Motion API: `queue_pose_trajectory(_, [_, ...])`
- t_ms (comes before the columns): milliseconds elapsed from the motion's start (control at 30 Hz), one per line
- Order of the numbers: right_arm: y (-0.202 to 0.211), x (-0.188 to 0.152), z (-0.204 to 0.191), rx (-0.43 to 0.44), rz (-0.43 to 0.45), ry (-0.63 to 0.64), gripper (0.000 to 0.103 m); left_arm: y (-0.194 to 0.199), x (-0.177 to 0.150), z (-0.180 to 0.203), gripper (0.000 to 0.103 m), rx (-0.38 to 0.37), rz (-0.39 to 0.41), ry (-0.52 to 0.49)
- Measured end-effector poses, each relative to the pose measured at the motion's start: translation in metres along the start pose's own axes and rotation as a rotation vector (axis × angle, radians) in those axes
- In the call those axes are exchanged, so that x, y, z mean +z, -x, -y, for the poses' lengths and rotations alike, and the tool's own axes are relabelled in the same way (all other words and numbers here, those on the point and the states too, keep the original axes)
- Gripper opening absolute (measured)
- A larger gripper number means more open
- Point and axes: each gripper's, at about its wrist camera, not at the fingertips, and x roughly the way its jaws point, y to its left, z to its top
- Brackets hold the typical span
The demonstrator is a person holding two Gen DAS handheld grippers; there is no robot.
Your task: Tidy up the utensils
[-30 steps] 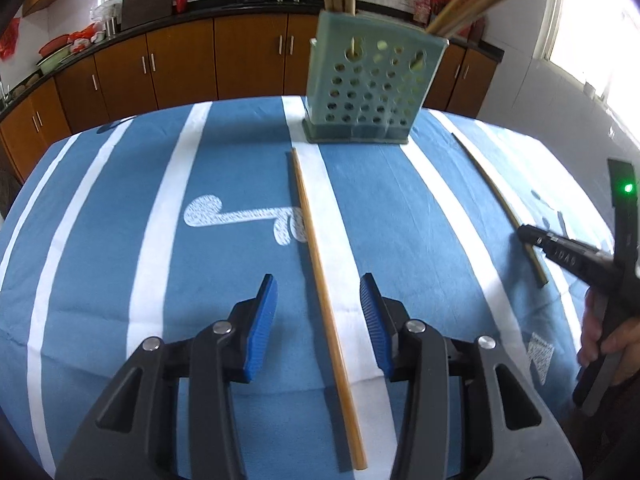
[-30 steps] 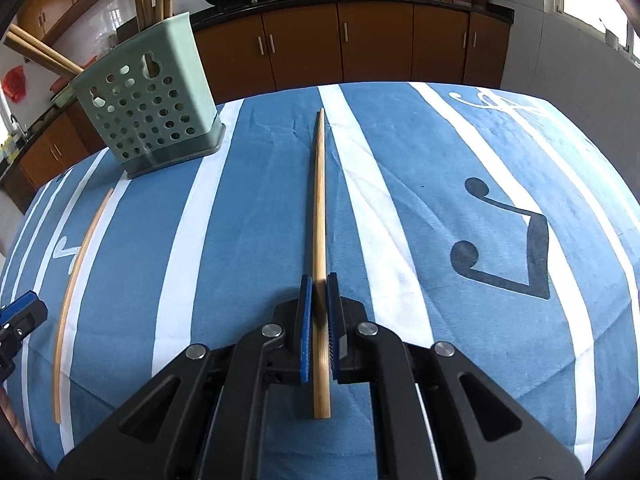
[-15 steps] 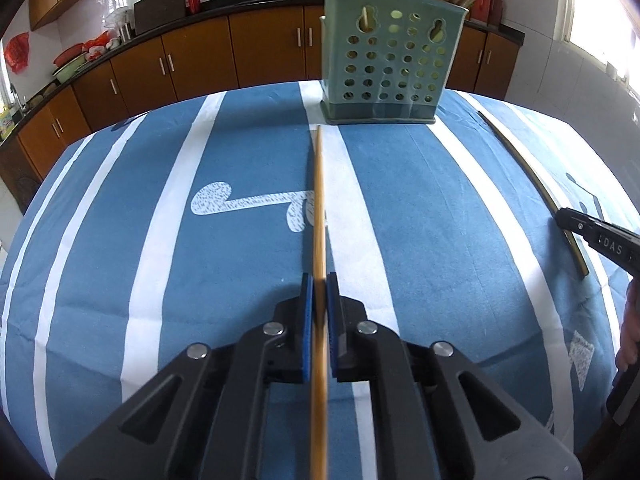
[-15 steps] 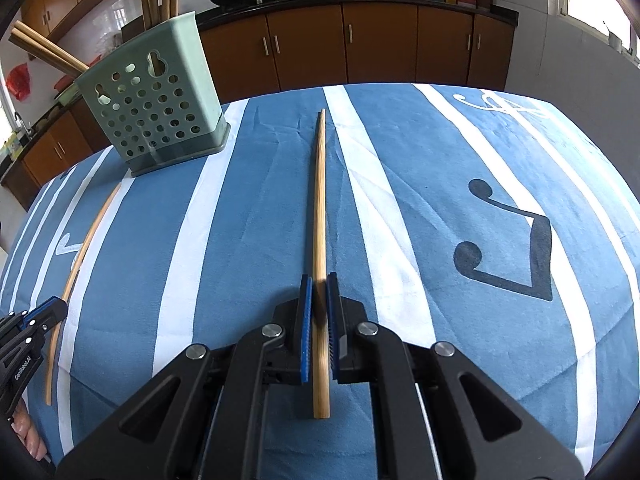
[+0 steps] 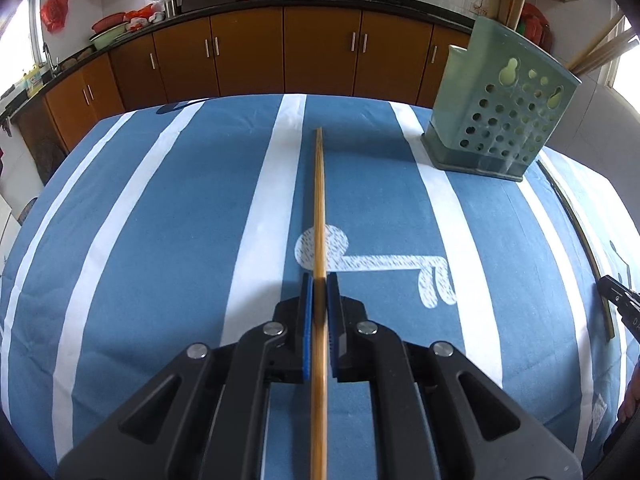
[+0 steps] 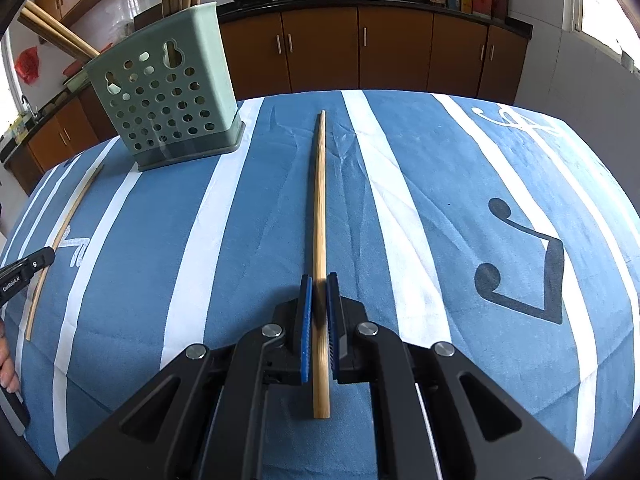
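Both grippers are clenched, each on its own long, thin bamboo chopstick. Seen from the left wrist, the left gripper (image 5: 319,280) has its blue pads (image 5: 307,320) pressed against either side of a light-brown bamboo chopstick (image 5: 319,208), which runs straight ahead from between the black fingers over the blue cloth with white stripes (image 5: 160,260) covering the table; its far tip points toward the brown kitchen cabinets (image 5: 248,56), and its near end passes back under the gripper out of view. The pale-green perforated plastic utensil holder (image 5: 504,120) stands upright ahead and to the right of that chopstick, well apart from its tip, with several more sticks rising out of its top. At the right edge of this view the tip of the right gripper (image 5: 616,300) shows beside a darker-looking stick lying along the cloth's edge. From the right wrist, the right gripper (image 6: 318,284) likewise pinches a second pale bamboo chopstick (image 6: 319,208) between its blue pads; the near end juts out a little behind the pads, and the rest stretches forward over the cloth. Here the green holder (image 6: 168,100) stands ahead and to the left, apart from the chopstick's tip. At the left edge the other gripper's black tip touches or overlaps the first chopstick.
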Motion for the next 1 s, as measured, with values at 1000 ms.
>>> queue_pose_trajectory(1000, [-0.0007,-0.0007,0.0003,0.005,0.012,-0.001,0.009,-0.0017,0.0009,0.0002,0.018,-0.032,0.010,-0.005])
